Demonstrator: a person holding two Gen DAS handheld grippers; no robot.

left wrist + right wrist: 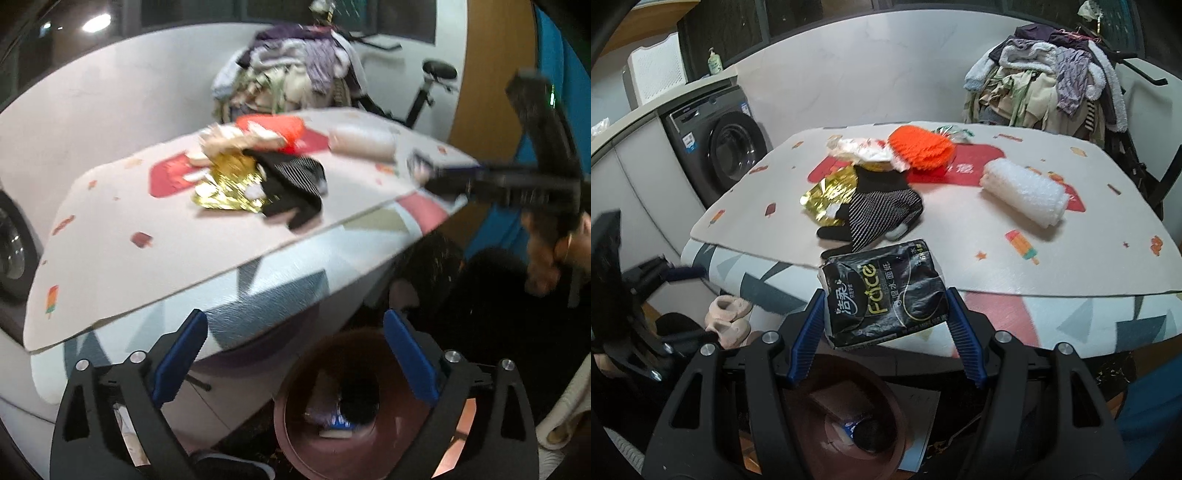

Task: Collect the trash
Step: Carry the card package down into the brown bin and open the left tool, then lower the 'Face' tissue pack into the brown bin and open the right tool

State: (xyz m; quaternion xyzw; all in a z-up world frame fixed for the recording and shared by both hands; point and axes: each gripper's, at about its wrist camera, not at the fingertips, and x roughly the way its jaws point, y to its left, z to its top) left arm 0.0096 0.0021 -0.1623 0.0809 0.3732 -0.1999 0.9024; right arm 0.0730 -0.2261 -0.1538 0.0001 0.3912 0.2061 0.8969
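Patterned table (pixel 1071 206), black "Face" tissue pack (pixel 886 291), right hand-held gripper (pixel 886 332) clamping it

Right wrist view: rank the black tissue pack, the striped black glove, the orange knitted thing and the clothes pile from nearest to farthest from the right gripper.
1. Black tissue pack, between the right gripper fingers.
2. Striped black glove, just beyond, mid-table.
3. Orange knitted thing, further back, centre.
4. Clothes pile, behind the table, upper right.
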